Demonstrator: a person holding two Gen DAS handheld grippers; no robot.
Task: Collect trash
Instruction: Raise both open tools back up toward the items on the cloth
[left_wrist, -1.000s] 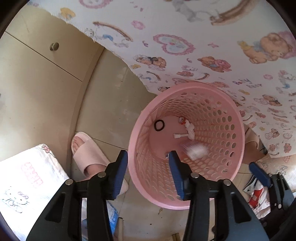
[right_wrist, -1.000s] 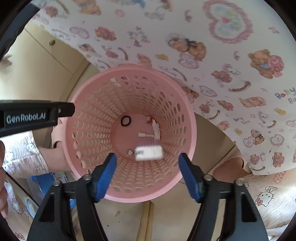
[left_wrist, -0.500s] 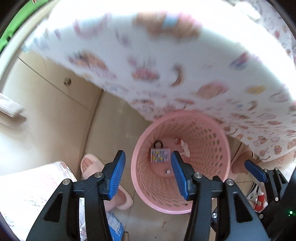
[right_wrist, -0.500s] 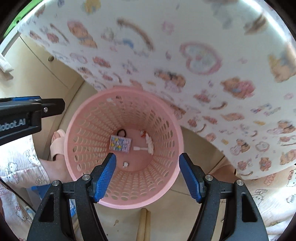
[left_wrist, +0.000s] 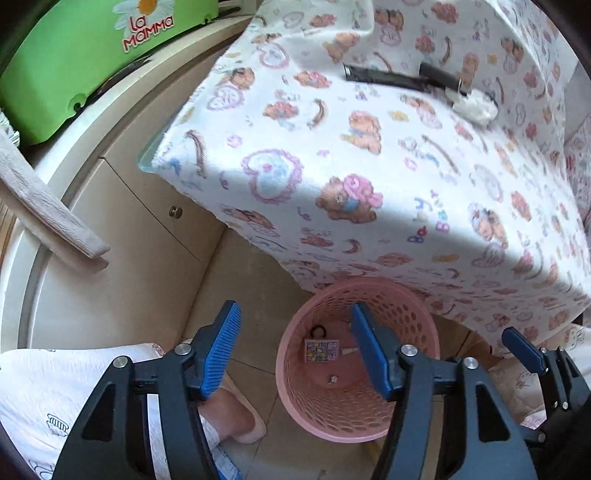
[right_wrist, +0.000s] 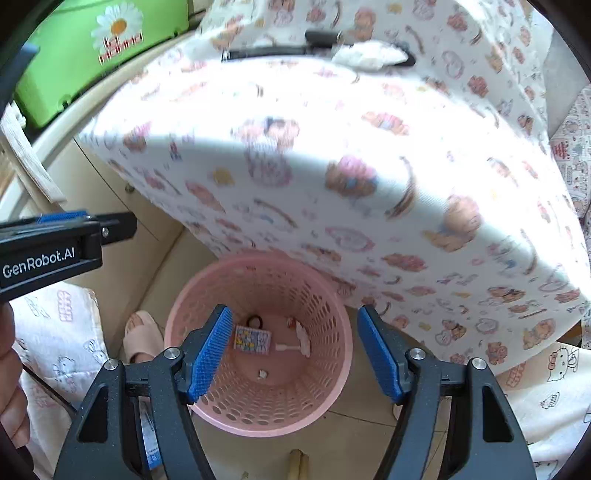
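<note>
A pink perforated basket (left_wrist: 332, 410) (right_wrist: 266, 406) stands on the floor, partly under the edge of the table. On its bottom lie a small printed packet (left_wrist: 321, 350) (right_wrist: 253, 339), a black ring (right_wrist: 255, 320), a white stick-like scrap (right_wrist: 299, 338) and a tiny bit (right_wrist: 263, 374). My left gripper (left_wrist: 294, 308) hangs high above the basket with its jaws opening and nothing between them. My right gripper (right_wrist: 294, 310) is open and empty above the basket too. A crumpled white tissue (left_wrist: 474, 105) (right_wrist: 365, 53) lies on the table's far side beside long black objects (left_wrist: 384, 77).
A bear-print cloth (left_wrist: 351, 166) covers the table and hangs over its edge. A green box (left_wrist: 74, 55) sits on the cream cabinet (left_wrist: 147, 229) at the left. A person's foot in a pink slipper (left_wrist: 240, 421) (right_wrist: 142, 336) stands next to the basket.
Both grippers have risen away from the basket, and the table top has come into view. The packet that was falling now lies on the basket's bottom. The left jaws stand wider.
</note>
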